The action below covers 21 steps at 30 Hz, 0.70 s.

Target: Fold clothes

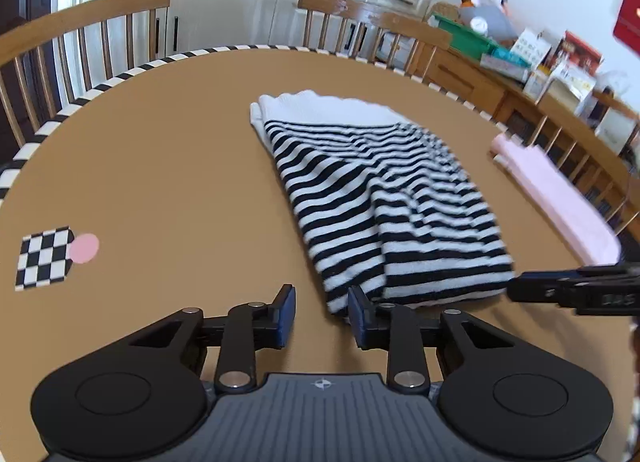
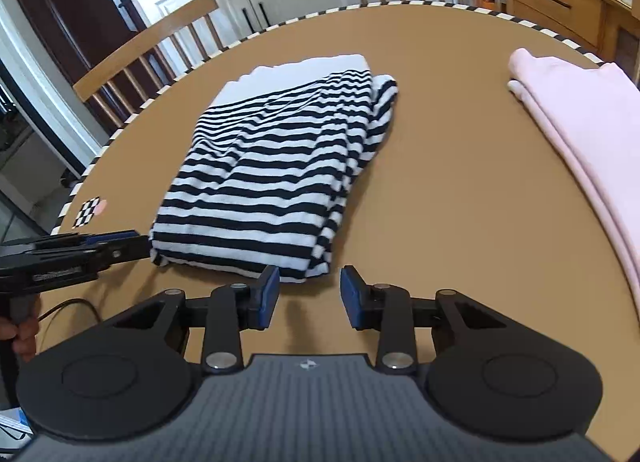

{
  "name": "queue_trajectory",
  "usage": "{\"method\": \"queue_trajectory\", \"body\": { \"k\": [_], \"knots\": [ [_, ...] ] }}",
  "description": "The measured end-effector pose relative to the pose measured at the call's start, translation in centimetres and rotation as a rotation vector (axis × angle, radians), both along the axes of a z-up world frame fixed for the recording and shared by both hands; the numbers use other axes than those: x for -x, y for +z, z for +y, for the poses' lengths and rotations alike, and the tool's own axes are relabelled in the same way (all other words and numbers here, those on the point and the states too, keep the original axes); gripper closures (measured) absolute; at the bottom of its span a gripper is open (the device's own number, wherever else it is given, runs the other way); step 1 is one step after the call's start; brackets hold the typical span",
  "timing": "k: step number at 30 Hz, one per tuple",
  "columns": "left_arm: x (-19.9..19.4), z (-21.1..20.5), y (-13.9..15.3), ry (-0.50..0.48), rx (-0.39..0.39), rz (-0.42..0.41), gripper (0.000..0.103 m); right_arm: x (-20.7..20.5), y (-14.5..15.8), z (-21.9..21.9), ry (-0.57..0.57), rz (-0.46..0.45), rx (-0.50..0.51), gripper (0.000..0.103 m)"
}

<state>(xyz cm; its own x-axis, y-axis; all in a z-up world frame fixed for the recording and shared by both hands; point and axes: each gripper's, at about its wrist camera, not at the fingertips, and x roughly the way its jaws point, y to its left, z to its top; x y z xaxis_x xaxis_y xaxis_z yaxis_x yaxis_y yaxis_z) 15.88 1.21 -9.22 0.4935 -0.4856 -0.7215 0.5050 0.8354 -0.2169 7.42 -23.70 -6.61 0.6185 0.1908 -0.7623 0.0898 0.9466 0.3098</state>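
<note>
Near the worktop's (image 2: 440, 190) front edge, the black-and-white striped knit garment (image 2: 272, 174) lies folded into a rectangle, both the left tool (image 1: 322, 312) and right tool (image 2: 309, 294) released just beside it, while a folded pale pink garment (image 2: 580, 130) by the right edge suggests little remains.

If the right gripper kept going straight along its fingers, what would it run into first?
Probably the near right corner of the striped garment. The right gripper, jaws open and empty, sits just short of that hem above the table; depth is uncertain.
</note>
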Motion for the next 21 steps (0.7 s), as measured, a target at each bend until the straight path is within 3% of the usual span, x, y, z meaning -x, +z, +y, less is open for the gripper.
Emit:
{"method": "queue_trajectory", "body": {
  "k": [3, 7, 9, 10, 12, 14, 19, 21],
  "knots": [
    [0.7, 0.3, 0.4, -0.028, 0.006, -0.014, 0.059, 0.4, 0.0, 0.0, 0.030, 0.002, 0.045, 0.066],
    [0.9, -0.9, -0.7, -0.080, -0.036, -0.028, 0.060, 0.2, -0.6, -0.1, 0.043, 0.011, 0.046, 0.067],
    [0.7, -1.5, -1.1, -0.093, -0.046, -0.044, 0.063, -0.2, -0.7, 0.2, 0.061, 0.002, 0.048, 0.070],
    [0.6, -1.8, -1.2, -0.100, -0.049, -0.051, 0.064, -0.5, -0.8, 0.5, 0.074, -0.002, 0.056, 0.079],
    [0.2, -2.2, -1.2, -0.123, -0.041, -0.052, 0.087, -1.0, -0.9, 0.9, 0.094, -0.009, 0.068, 0.092],
    [0.2, -2.5, -1.0, -0.146, -0.058, -0.074, 0.096, -1.3, -0.7, 0.9, 0.090, -0.018, 0.064, 0.097],
    [-0.4, -0.4, 0.4, -0.095, -0.110, -0.111, 0.098, -0.3, 1.0, -1.1, 0.048, 0.001, 0.188, 0.103],
    [-0.7, 0.6, 0.6, -0.087, -0.110, -0.093, 0.098, 0.2, 1.0, -3.0, -0.005, 0.030, 0.160, 0.103]
  ]
}}
